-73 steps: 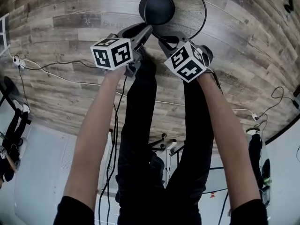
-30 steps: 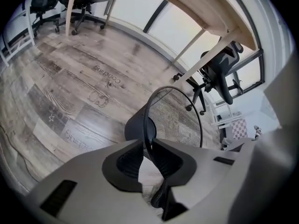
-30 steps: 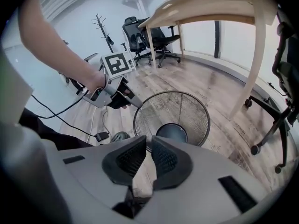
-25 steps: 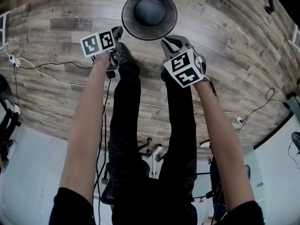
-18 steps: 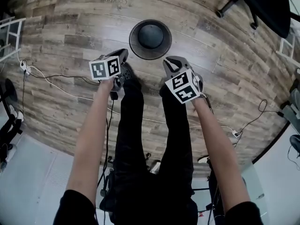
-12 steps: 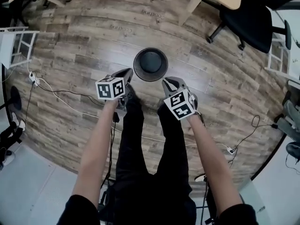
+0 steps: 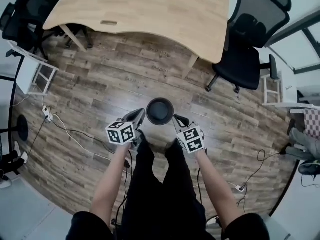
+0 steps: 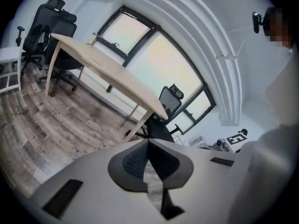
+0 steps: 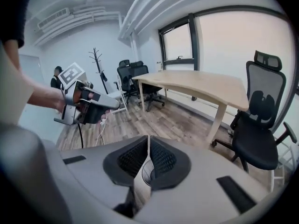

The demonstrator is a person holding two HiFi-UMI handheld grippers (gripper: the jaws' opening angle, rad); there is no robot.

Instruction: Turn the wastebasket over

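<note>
Over wooden floor point(image 7: 100, 86), both tools point(image 7: 138, 114) point(image 7: 177, 118) just closed, empty.

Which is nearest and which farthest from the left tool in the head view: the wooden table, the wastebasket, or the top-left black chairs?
1. Wastebasket, on the floor just right of the left tool.
2. Wooden table, ahead.
3. Black chairs, far top left, past the table's end.

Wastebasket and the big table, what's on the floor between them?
Nothing. Between the wastebasket and the table is just bare wooden floor, seen in the head view.
</note>
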